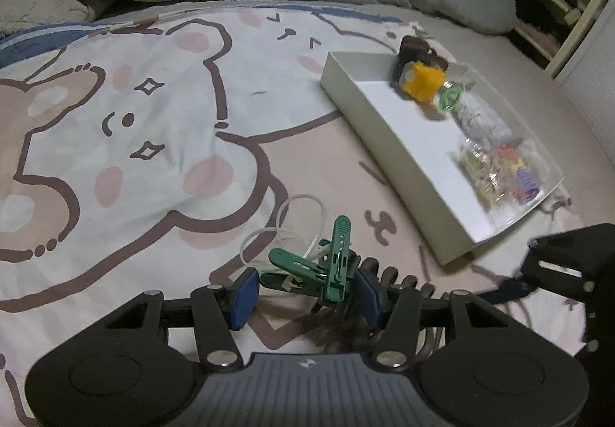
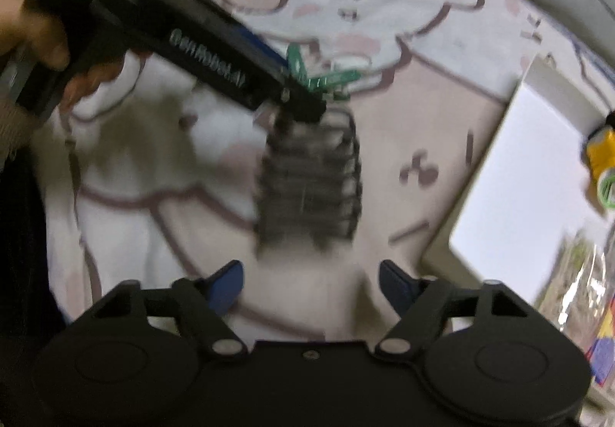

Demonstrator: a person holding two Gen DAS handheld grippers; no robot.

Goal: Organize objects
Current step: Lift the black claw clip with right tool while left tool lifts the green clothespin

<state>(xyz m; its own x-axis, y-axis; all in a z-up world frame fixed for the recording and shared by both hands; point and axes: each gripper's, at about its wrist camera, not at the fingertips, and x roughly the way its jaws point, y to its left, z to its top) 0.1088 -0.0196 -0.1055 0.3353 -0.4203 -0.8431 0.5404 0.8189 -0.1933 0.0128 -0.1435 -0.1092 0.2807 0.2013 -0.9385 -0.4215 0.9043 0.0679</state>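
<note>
Two green clothes pegs [image 1: 326, 269] lie tangled with a clear loop and a dark hair claw [image 2: 309, 180] on the near bedsheet [image 1: 153, 142], left of the white tray [image 1: 388, 142]. Left gripper [image 1: 305, 290] brackets the pegs, whether clamped I cannot tell; right gripper [image 2: 311, 286] stands apart. Pegs look light, stiff; grip their flat sides.

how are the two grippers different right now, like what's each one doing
The left gripper has its blue pads either side of the green clothespins, low over the bedsheet; the right gripper is wide open with nothing between its pads. The left one is at the pile; the right one hangs back, short of the dark hair claw. Both have black frames and blue pads.
</note>
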